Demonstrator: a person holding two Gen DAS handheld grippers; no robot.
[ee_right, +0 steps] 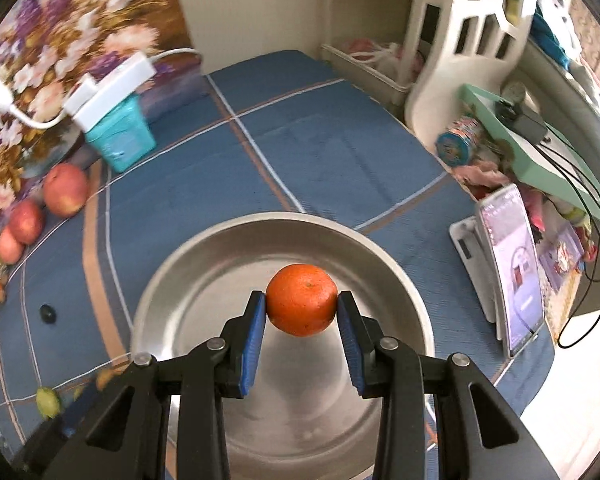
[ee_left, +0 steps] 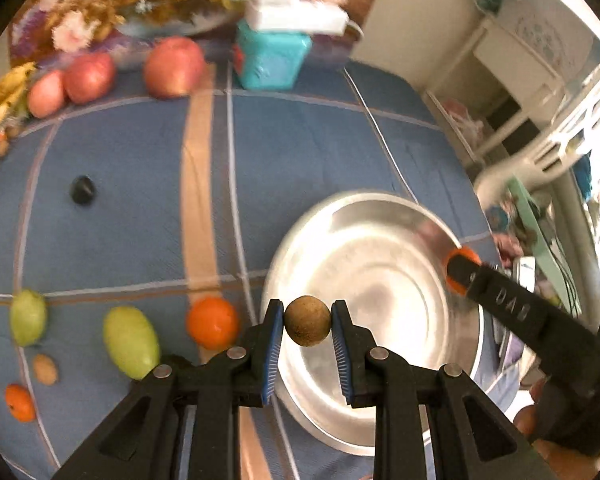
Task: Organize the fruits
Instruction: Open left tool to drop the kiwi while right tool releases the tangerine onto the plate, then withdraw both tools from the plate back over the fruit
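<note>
Between the left gripper's (ee_left: 308, 322) blue pads sits a small brown round fruit (ee_left: 308, 321), held tight just over the near edge of the shiny metal bowl (ee_left: 380, 240). The right gripper (ee_right: 302, 308) squeezes an orange (ee_right: 302, 299) above the middle of the bowl (ee_right: 204, 264). Beyond the fingers, the blue cloth (ee_right: 320, 136) lies bare and wide. Left of the left fingers rest another orange (ee_left: 213, 322) and a green fruit (ee_left: 131, 342).
</note>
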